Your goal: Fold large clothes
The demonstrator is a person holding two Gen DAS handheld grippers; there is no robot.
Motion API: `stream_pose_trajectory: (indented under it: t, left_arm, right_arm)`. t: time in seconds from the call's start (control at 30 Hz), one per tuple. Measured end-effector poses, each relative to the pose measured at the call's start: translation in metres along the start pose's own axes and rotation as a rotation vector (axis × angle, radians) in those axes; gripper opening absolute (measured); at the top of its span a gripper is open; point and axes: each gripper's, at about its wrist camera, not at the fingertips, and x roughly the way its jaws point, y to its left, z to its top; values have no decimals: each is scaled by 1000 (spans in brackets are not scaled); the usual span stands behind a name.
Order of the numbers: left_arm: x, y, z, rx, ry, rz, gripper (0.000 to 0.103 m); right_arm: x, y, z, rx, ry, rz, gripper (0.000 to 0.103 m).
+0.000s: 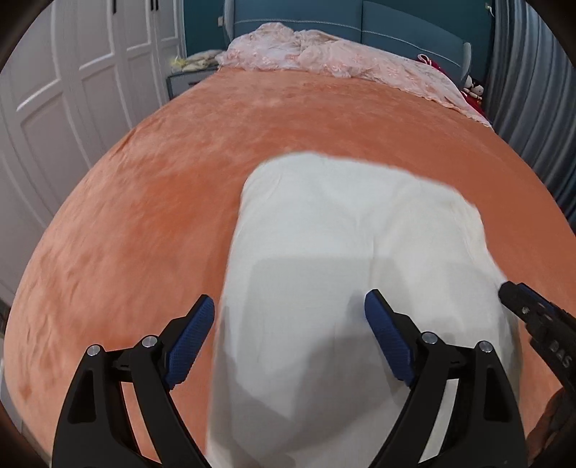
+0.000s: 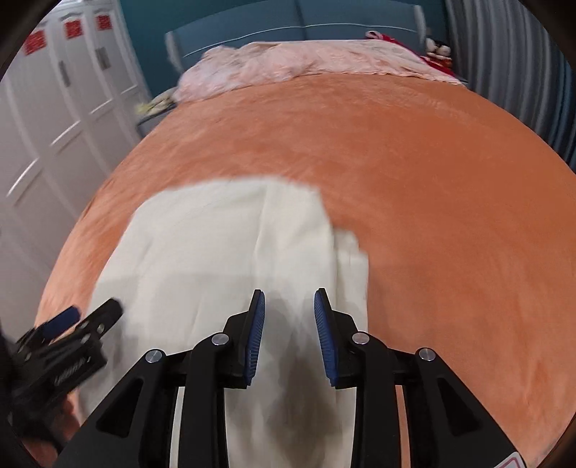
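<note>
A white folded garment point(image 1: 342, 234) point(image 2: 216, 244) lies flat on the orange bedspread point(image 1: 144, 216) point(image 2: 450, 216). My left gripper point(image 1: 289, 297) hovers over the garment's near left edge. Its blue pads stand wide apart, one over the bedspread and one over the cloth, with nothing gripped. It also shows at the lower left of the right wrist view as the left gripper point(image 2: 93, 313). My right gripper point(image 2: 289, 292) is above the garment's near right part. A narrow gap stays between its pads, with only its shadow on the cloth below. Its tip, the right gripper point(image 1: 518, 298), enters the left wrist view at the right edge.
Crumpled pink lace bedding point(image 1: 324, 54) point(image 2: 306, 61) lies at the head of the bed against a blue headboard point(image 1: 396, 28). White wardrobe doors point(image 1: 54, 108) stand along the left. A grey curtain point(image 1: 532, 90) hangs on the right, with red items point(image 1: 471, 93) beside it.
</note>
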Motion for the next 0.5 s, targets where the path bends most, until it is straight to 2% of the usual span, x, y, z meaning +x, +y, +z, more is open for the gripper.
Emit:
stream_pose_trajectory:
  t: [0.1,0.13,0.17,0.43,0.5]
  left_arm:
    - [-15,1,-27,-12,42,-6,83]
    - [-21,1,-39,-17,54,-11,83]
    - [-25,0,-44,-17,58,-10,83]
    - [-54,-12,-83,36,87,30,83]
    - [-59,-17,-93,48,89,44,83]
  right_arm:
    - [-7,-1,-36,-59,61,-22,33]
    - [-8,-2,-46,-80,61,-45,44]
    - [-10,-4,-52,-85,64,-56,48]
    - [-53,-13,-80,-53,47,-83,51]
    - [-59,-12,-87,-63,40,-93,63]
